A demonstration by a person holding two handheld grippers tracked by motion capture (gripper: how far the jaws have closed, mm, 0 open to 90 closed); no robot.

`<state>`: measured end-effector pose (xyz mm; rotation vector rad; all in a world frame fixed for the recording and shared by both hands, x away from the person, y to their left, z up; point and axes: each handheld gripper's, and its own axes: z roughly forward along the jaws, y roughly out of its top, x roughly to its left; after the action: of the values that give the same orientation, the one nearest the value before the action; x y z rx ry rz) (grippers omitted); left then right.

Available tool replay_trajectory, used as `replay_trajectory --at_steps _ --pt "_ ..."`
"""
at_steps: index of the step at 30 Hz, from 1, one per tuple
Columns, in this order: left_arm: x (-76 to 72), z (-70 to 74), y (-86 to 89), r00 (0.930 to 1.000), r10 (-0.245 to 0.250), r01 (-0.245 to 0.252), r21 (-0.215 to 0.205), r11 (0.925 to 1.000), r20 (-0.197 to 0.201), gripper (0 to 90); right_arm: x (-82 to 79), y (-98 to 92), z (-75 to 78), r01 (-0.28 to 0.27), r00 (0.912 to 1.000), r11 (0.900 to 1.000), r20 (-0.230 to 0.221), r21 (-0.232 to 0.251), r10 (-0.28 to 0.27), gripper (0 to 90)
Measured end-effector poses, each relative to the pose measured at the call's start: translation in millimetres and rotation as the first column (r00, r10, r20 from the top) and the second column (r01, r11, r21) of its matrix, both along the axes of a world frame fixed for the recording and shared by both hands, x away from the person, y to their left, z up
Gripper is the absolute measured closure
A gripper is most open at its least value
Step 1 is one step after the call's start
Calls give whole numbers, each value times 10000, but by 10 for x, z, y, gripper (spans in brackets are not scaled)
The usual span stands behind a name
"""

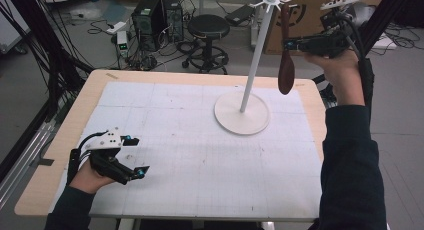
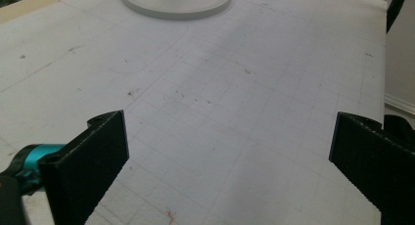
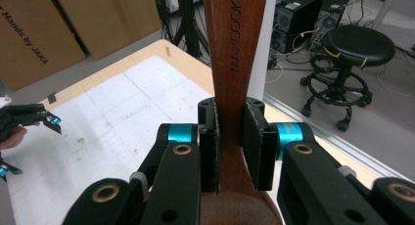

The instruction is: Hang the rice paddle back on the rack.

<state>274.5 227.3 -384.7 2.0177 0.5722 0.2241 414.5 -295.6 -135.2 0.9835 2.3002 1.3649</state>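
A dark brown wooden spoon (image 1: 286, 65) hangs bowl-down beside the white rack pole (image 1: 255, 55), its handle top near the rack's hooks (image 1: 270, 0). My right gripper (image 1: 291, 44) is shut on the spoon's handle (image 3: 234, 63), the pads pressing on both sides just above the bowl. The rack's round base (image 1: 242, 113) stands on the white mat. At the mat's front left my left gripper (image 1: 136, 157) rests low over the mat, jaws wide open with nothing between its fingers (image 2: 88, 161).
The white gridded mat (image 1: 200, 155) covers the wooden table (image 1: 50, 155). Behind the table stand a black stool (image 1: 207, 27), computer towers (image 1: 157, 15) and cardboard boxes (image 1: 310, 15). Cables hang at the far left.
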Motion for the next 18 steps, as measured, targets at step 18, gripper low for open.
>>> replay_trajectory --at_steps 18 --pt "1 0 12 10000 -16 15 23 10000 32 18 108 75 -48 218 9997 9994 -103 -269 -221 769"
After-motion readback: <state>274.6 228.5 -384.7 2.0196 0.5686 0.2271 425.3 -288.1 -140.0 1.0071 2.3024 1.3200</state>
